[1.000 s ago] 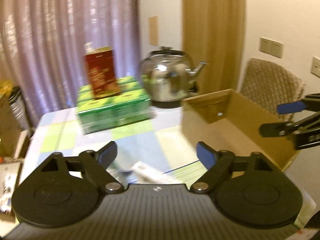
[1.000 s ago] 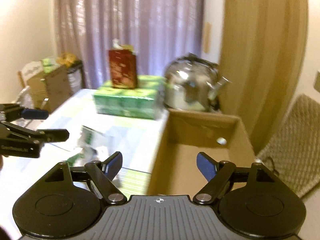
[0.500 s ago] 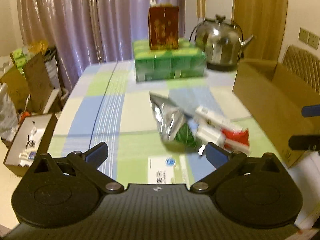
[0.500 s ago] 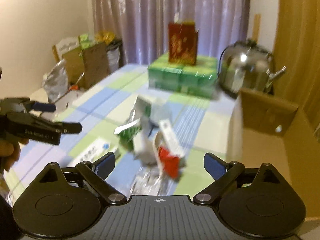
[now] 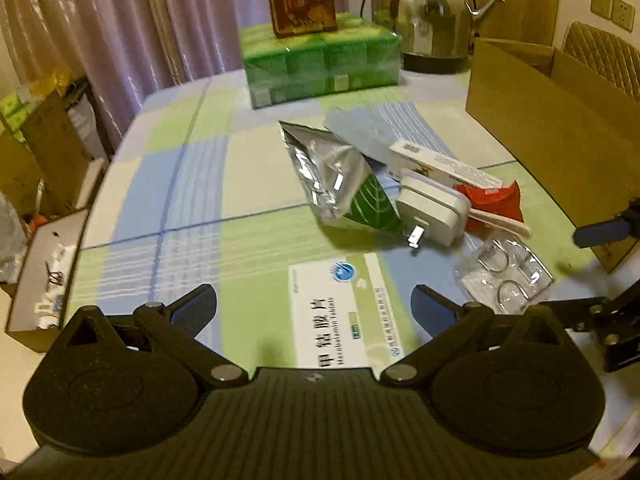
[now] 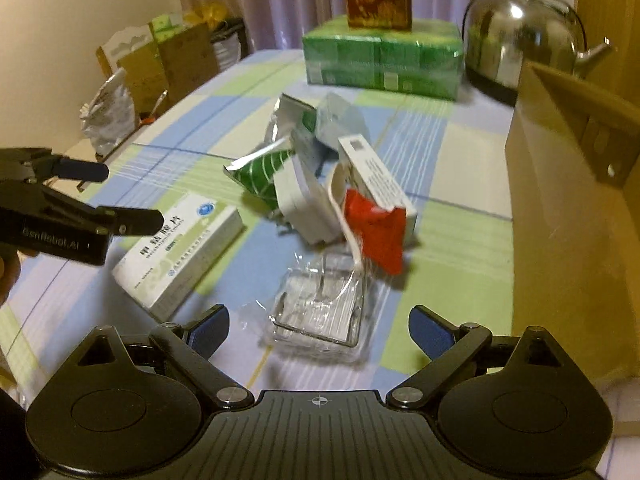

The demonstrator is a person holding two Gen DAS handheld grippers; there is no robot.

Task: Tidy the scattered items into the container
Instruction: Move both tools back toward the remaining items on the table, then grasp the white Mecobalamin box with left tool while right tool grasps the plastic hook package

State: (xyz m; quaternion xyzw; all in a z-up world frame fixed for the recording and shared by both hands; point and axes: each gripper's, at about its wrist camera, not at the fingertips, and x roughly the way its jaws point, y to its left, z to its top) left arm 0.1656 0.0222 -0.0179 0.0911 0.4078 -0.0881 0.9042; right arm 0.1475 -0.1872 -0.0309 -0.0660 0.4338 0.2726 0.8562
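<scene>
Presently left gripper (image 5: 314,306) gapes wide, empty, above flat white medicine box (image 5: 344,310); right gripper (image 6: 318,326) likewise, over clear plastic tray (image 6: 324,308); brown cardboard box (image 6: 576,216) alongside.

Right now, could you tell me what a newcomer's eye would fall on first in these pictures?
Probably the jumble of scattered items mid-table: a silver-green foil pouch, a white plug adapter and a red packet heaped together. Behind them, a shiny steel kettle gleams beside the open cardboard box at the right.
</scene>
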